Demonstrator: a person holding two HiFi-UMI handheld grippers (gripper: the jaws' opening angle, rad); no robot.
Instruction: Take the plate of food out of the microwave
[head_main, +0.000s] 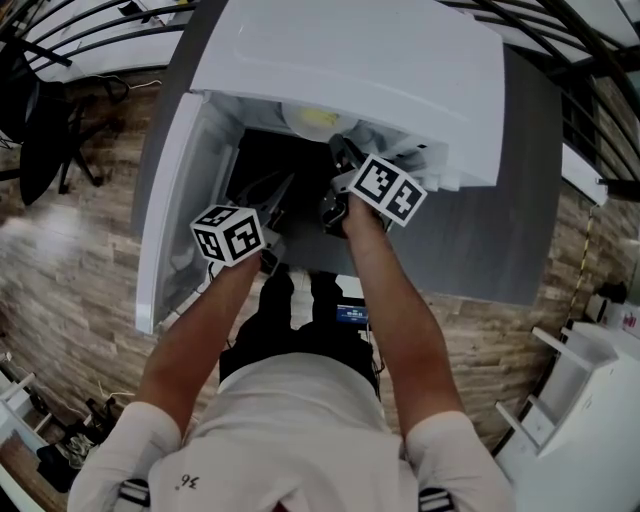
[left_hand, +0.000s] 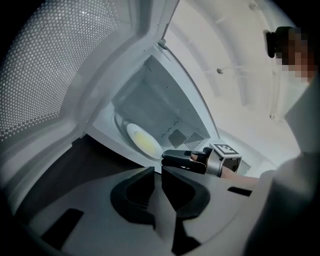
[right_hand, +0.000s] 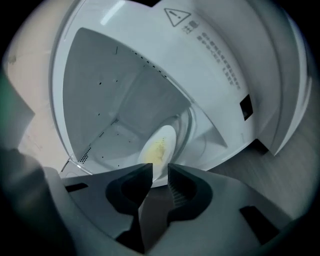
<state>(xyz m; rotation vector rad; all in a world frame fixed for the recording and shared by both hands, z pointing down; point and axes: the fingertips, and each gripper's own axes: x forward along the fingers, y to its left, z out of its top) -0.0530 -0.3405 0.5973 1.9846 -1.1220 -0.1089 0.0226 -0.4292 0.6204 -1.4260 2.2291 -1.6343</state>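
— Where does the head camera look?
— From up high, steeply down onto the top of the open white box-shaped microwave (head_main: 350, 70).
— And the two gripper cameras?
— Each sits close behind its own jaws, facing into the microwave. All three views share the round white plate of yellow food (right_hand: 157, 147) inside.
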